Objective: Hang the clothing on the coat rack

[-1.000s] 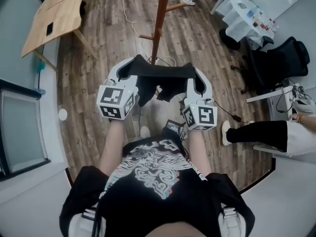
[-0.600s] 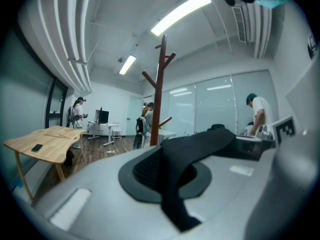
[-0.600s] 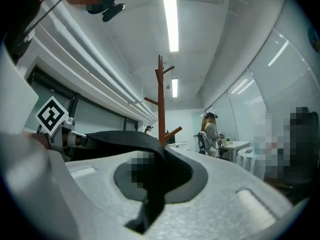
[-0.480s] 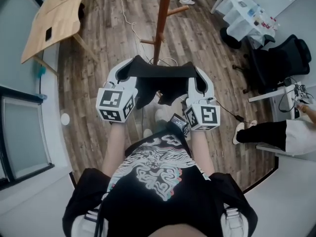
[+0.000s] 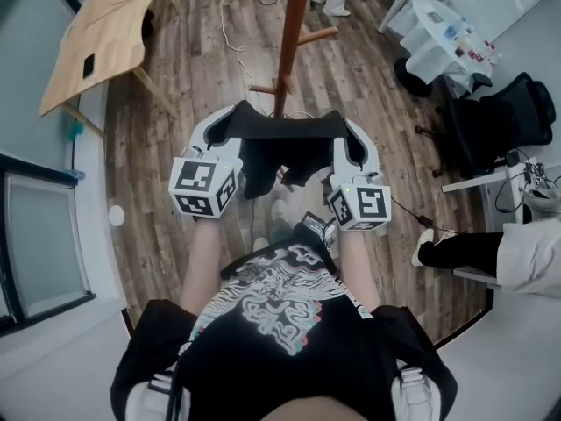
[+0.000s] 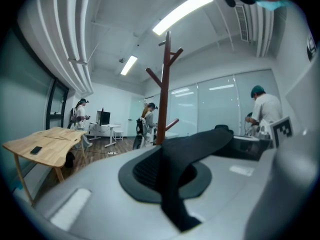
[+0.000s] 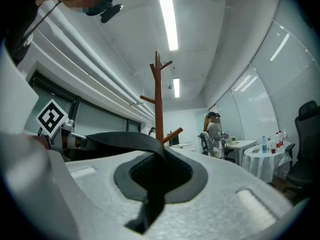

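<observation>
Left gripper (image 5: 233, 119): jaws closed on one end of the black clothing (image 5: 282, 130).
Right gripper (image 5: 345, 126): jaws clamped on the other end.
Clothing: stretched between both grippers, above the wood floor (image 5: 184, 86).
Coat rack (image 5: 292, 33): pole just beyond the clothing; whether they touch, I cannot tell.
Head view only: wooden worktop (image 5: 101, 29) at left.
Gripper views only: the rack's forked top, ceiling lights (image 7: 167, 16), people (image 6: 262, 109) beyond.
</observation>
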The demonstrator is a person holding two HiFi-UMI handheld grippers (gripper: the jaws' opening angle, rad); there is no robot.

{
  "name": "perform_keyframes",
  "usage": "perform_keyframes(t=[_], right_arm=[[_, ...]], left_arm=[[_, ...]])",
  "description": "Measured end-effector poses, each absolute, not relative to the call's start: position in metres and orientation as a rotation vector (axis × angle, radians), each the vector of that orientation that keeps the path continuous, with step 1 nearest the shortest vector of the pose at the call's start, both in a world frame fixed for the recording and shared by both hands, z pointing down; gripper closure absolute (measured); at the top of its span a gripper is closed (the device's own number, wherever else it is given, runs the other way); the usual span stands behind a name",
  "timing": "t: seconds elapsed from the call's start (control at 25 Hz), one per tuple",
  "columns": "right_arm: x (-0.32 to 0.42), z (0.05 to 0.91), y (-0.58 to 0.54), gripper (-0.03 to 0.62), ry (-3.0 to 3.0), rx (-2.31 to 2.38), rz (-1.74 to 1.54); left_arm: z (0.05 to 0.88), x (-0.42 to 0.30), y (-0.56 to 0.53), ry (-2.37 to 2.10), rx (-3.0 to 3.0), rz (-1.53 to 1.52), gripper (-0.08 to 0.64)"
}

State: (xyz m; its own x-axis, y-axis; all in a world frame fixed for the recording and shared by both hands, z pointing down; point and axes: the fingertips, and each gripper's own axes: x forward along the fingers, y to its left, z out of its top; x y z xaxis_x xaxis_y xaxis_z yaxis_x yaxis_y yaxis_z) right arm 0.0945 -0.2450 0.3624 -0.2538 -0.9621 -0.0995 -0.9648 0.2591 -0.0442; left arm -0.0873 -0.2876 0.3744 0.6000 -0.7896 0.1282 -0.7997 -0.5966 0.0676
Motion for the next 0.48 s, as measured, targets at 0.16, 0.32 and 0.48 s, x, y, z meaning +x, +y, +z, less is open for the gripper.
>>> perform_keyframes(t=[0.16,0.32,0.48], right_arm=[[0.096,0.357,-0.26,0.578,2.413,-1.824,0.052],[0.096,0.356,-0.277,0.578,2.416,-1.815,0.049],[0.104,0.357,-0.296,0.578,2.427,-1.794,0.041]], left_arm=[[0.371,-0.087,-0.301,-1.358,2.712,0.134,0.552],[0.374,-0.086,-0.319,-1.358,2.71,0.143,0.552],[0.377,-0.079,-0.334,-1.358,2.709,0.157,0.552]])
